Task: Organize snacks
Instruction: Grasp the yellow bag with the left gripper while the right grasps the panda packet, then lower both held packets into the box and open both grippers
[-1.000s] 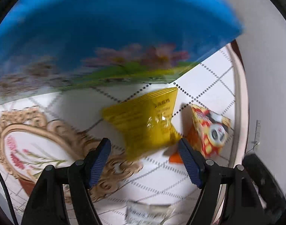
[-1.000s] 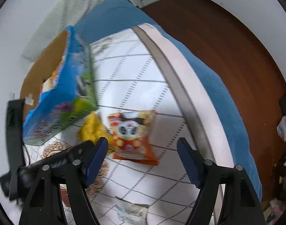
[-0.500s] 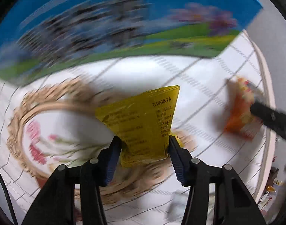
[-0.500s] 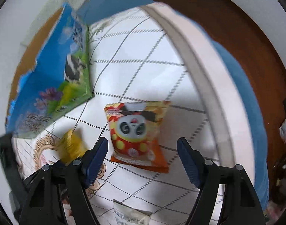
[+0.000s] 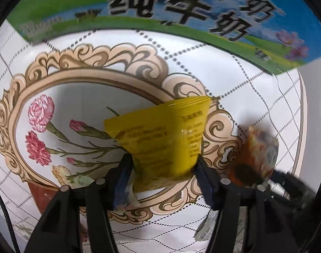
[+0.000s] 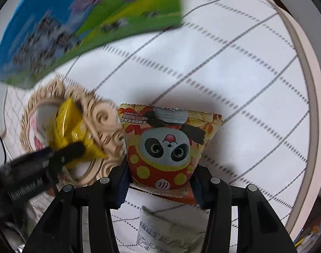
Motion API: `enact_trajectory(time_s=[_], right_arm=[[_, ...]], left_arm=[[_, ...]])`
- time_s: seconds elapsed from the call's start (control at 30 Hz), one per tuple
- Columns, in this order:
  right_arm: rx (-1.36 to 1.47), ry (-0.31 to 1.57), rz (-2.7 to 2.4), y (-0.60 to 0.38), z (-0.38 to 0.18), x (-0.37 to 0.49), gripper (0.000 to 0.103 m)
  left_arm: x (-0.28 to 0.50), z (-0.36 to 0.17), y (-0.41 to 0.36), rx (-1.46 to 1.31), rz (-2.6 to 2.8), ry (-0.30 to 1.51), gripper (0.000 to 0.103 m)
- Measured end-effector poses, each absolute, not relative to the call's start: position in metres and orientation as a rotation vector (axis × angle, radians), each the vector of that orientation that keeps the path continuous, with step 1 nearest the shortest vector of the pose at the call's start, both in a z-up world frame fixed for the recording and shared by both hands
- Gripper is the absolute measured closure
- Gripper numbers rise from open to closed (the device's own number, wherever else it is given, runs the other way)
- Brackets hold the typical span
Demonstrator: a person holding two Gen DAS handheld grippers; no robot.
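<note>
Left wrist view: the left gripper [image 5: 162,166] now has its jaws pinched on the lower part of the yellow packet [image 5: 162,139], where a second ago they stood spread with the packet lying loose between them on the tablecloth [image 5: 202,67]; the packet now sits just in front of the blue milk box [image 5: 139,4], over the gilt flower frame printed on the cloth; the right wrist view shows the same change on the other side: the right gripper [image 6: 160,185], open and short of its target a second ago, has closed in so that its jaws press on both sides of the bottom of the panda packet [image 6: 166,147], which lies just right of the yellow one and likewise in front of the milk box; whether either packet has left the cloth I cannot tell; a small white sachet [image 6: 166,232] lies nearer than the panda packet, untouched; judging from this, both grasps are made, so the next step is probably carrying both snacks toward the box, and the sachet remains to be dealt with.
</note>
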State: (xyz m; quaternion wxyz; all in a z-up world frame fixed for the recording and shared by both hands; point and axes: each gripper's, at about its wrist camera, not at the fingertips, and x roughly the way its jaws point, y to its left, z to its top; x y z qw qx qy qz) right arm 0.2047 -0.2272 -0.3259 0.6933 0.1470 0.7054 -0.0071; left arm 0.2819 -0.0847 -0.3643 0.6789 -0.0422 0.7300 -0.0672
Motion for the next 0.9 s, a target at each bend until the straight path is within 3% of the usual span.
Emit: enact_trajectory(time_s=[0.43, 0.53, 0.6, 0.9], right_arm=[[0.401, 1.584, -0.039, -0.229, -0.331, 0.194, 0.043], [0.416, 1.564, -0.064, -0.232, -0.329, 0.191, 0.043], [0.4, 1.541, -0.06, -0.24, -0.324, 0.187, 0.053], [0.392, 1.465, 0.066, -0.233, -0.266, 0.192, 0.058]], left_arm=[[0.317, -0.372, -0.112, -0.071, -0.097, 1.594, 0.043], [0.311, -0.364, -0.116, -0.04, -0.101, 1.545, 0.058], [0.308, -0.354, -0.124, 0.012, -0.121, 1.529, 0.061], [0.3, -0.281, -0.114, 0.004, -0.222, 1.446, 0.064]])
